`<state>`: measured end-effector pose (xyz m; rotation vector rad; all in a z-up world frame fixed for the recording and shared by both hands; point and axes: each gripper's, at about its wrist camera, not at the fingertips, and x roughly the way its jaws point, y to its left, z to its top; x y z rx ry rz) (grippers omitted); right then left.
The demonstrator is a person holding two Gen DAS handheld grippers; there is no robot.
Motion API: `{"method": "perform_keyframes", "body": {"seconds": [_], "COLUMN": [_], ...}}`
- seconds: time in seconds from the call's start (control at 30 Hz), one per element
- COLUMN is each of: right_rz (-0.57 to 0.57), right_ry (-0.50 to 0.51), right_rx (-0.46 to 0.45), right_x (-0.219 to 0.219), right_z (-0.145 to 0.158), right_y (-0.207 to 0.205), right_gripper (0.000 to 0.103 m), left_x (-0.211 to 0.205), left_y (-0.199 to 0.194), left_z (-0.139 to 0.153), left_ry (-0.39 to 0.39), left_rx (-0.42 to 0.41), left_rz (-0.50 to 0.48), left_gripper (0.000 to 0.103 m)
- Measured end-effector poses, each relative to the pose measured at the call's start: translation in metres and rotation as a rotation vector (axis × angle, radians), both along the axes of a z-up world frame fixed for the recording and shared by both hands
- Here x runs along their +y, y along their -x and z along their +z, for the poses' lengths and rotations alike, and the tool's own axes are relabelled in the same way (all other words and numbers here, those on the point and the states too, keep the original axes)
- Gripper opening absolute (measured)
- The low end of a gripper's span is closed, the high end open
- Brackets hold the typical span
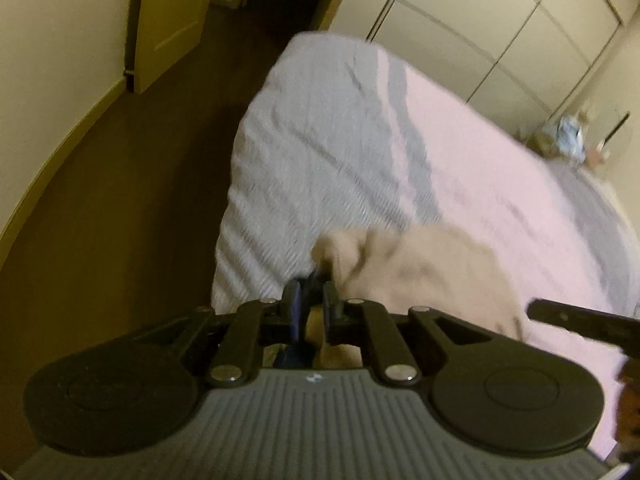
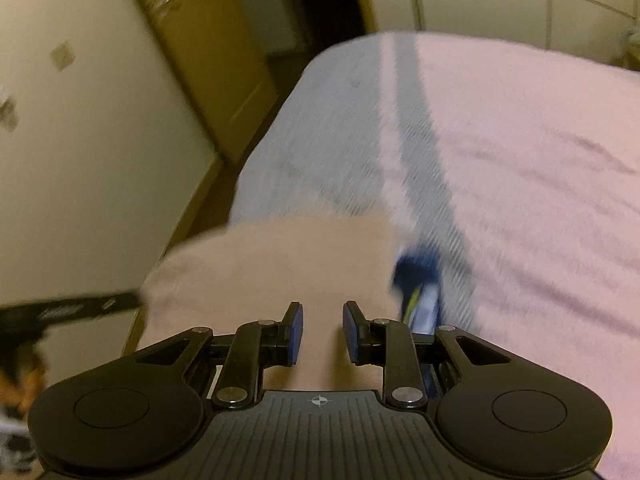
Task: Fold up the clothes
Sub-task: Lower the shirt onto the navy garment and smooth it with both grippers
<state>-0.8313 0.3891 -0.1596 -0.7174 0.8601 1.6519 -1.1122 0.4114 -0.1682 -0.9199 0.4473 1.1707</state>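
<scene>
A beige garment (image 1: 420, 276) hangs over the near corner of the bed, blurred by motion. My left gripper (image 1: 311, 294) is shut on a bunched edge of it, with cloth showing between the blue pads. In the right wrist view the beige garment (image 2: 280, 264) spreads ahead and runs back between the fingers of my right gripper (image 2: 323, 320), which is closed on it with a narrow gap. A small blue tag (image 2: 420, 288) sits at the garment's right edge. The left gripper's finger (image 2: 80, 306) holds the garment's left edge. The right gripper's finger (image 1: 580, 320) shows at the cloth's right side.
The bed carries a pink blanket (image 1: 500, 184) over a pale blue-grey sheet (image 1: 312, 140). Dark floor (image 1: 120, 220) lies left of the bed, with an open door (image 1: 168, 20) beyond. White wardrobe doors (image 1: 500, 20) stand behind, and small clutter (image 1: 568, 136) sits at the far right.
</scene>
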Motion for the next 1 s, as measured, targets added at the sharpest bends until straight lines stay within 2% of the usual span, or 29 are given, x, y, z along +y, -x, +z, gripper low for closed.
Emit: {"method": "perform_keyframes", "body": {"seconds": [0.17,0.23,0.3,0.33,0.4,0.57,0.63,0.8,0.9,0.93,1.0], "right_rz": [-0.059,-0.06,-0.036,-0.032,-0.017,0.025,0.04,0.078,0.101,0.109,0.119], "right_ry": [0.007,0.035,0.094,0.086,0.051,-0.027,-0.023,-0.009,0.0,0.003,0.0], "right_rx": [0.028,0.038,0.047,0.036,0.025,0.042,0.026,-0.018,-0.044,-0.053,-0.058], "right_x": [0.037,0.047,0.052,0.049,0.038,-0.005,-0.018,-0.051,-0.071,-0.078,-0.088], "right_z": [0.008,0.001,-0.018,-0.022,-0.015,0.016,0.012,0.001,-0.006,-0.009,-0.006], "right_y": [-0.014,-0.015,-0.012,-0.01,-0.01,-0.022,-0.019,-0.011,-0.006,-0.004,-0.003], "right_gripper": [0.026,0.026,0.026,0.026,0.026,0.026,0.026,0.026,0.026,0.026,0.026], "left_x": [0.016,0.025,0.038,0.043,0.047,0.025,0.005,-0.048,-0.048,-0.046,-0.051], "left_y": [-0.031,-0.049,-0.063,-0.066,-0.061,-0.051,-0.051,-0.059,-0.068,-0.066,-0.062], "left_z": [0.017,0.007,-0.019,-0.031,-0.036,-0.006,0.006,0.021,-0.007,-0.013,-0.006], "left_ry": [-0.065,-0.055,-0.005,0.022,0.024,-0.015,-0.006,0.0,0.042,0.059,0.067], "left_rx": [-0.007,0.025,0.103,0.122,0.101,0.108,0.114,0.052,0.153,0.143,0.125], "left_rz": [-0.112,-0.154,-0.177,-0.172,-0.136,-0.108,-0.104,-0.126,-0.099,-0.077,-0.04], "left_gripper": [0.008,0.009,0.013,0.014,0.014,0.013,0.011,0.014,0.017,0.017,0.016]}}
